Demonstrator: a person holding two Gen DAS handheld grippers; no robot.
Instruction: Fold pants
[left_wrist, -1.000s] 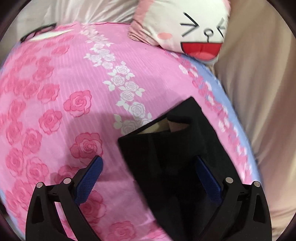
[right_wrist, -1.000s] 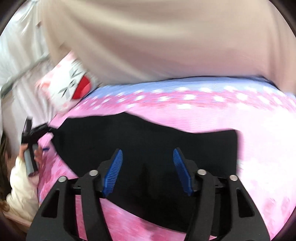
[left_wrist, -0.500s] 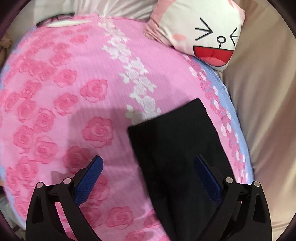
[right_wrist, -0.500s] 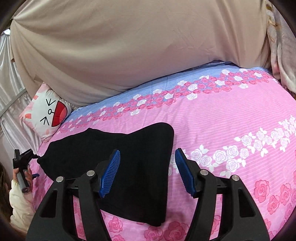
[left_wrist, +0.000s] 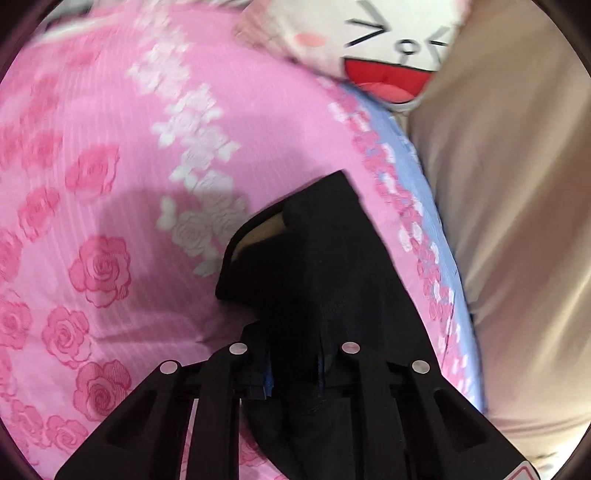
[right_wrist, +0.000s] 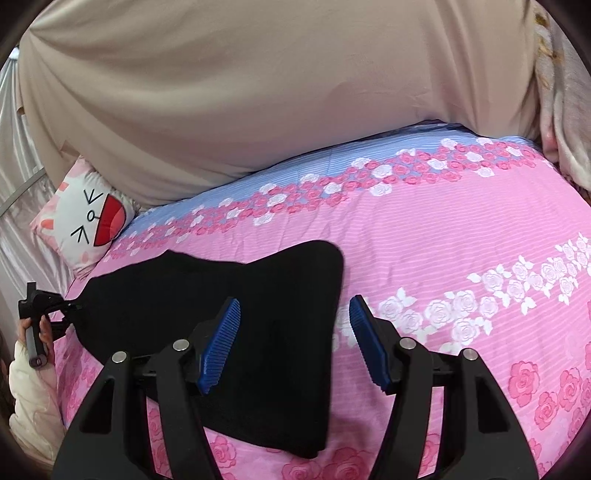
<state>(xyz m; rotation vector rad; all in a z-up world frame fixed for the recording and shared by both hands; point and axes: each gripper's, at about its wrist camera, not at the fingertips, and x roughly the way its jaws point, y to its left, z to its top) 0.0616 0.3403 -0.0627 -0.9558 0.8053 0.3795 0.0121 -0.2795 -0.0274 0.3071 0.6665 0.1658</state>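
My left gripper (left_wrist: 293, 369) is clamped on the near edge of the black pants (right_wrist: 229, 317) — lifting a fold off the pink rose bedspread (right_wrist: 461, 229) — while my right gripper (right_wrist: 293, 345) hovers over them spread wide, the cat-face pillow (right_wrist: 86, 221) beyond.

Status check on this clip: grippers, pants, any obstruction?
Left gripper shut on black pants, end lifted. Right gripper open above the pants, holding nothing. Cat-face pillow apart from the pants; no obstruction.
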